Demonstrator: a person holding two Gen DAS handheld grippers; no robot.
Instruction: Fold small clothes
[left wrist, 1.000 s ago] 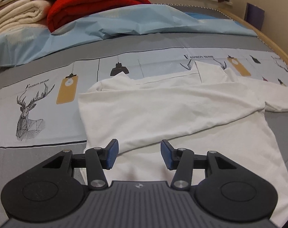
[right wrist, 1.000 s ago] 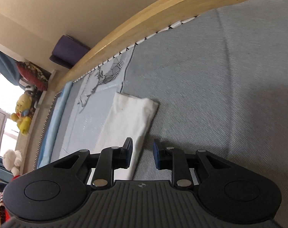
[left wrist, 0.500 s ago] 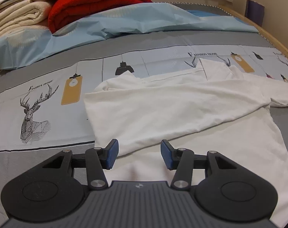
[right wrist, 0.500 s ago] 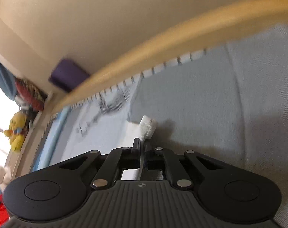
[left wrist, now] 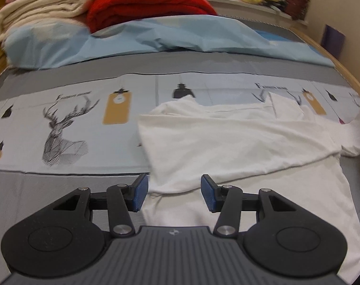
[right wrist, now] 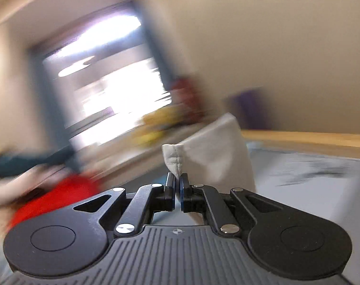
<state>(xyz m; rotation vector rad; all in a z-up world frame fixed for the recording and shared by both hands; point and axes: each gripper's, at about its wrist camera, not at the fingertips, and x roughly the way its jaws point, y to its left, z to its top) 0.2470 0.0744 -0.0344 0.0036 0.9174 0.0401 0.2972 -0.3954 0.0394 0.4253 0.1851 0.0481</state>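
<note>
Crosswise, white shirt (left wrist: 239,140), sleeve rightward.

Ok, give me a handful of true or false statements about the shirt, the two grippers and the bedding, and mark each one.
1. The right gripper is shut on a hemmed bit of the white shirt. True.
2. The left gripper is clamped on the shirt. False: its jaws stand apart, above the cloth near its close edge.
3. A red blanket is folded at the far end of the bed. True.
4. The shirt lies on a plain green sheet. False: the bed cover under it is grey and pale blue with deer and lamp drawings.
5. The shirt is already a neat square. False: it is spread out, with one side folded over the middle.
</note>
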